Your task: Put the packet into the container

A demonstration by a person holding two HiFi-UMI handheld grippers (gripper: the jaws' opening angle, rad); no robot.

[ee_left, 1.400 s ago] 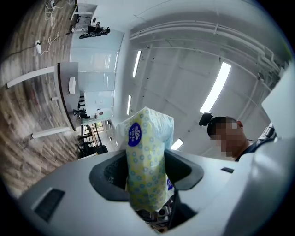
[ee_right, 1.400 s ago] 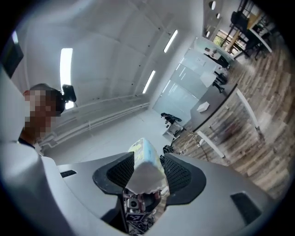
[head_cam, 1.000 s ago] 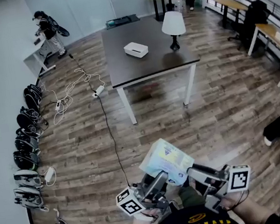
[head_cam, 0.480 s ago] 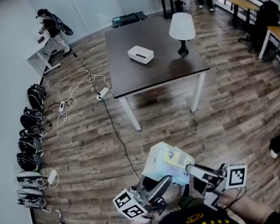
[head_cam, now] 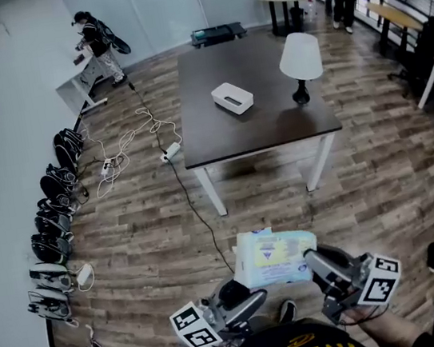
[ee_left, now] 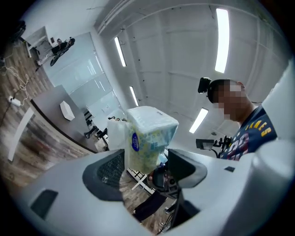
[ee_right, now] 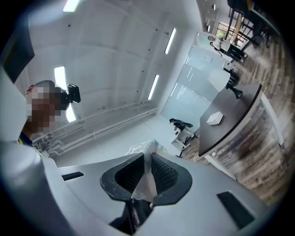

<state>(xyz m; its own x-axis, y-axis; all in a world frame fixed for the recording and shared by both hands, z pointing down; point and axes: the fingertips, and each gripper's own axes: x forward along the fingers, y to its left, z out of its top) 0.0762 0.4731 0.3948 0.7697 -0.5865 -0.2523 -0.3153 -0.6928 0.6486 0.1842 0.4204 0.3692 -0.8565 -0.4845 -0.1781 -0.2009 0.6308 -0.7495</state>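
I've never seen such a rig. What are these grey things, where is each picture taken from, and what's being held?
A person carries a hand-held gripper in each hand. One picture comes from a head camera looking down; the others ride on the hand-held grippers. The right hand-held gripper has just been closing and pinches the wrapper of the packet. The left hand-held gripper has just been opening, the packet between its parted jaws. The table ahead bears a white container and a lamp.

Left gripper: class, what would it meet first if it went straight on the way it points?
The packet: it stands between the left gripper's jaws, which have just been opening, a gap showing at one pad. How far ahead it reaches is unclear.
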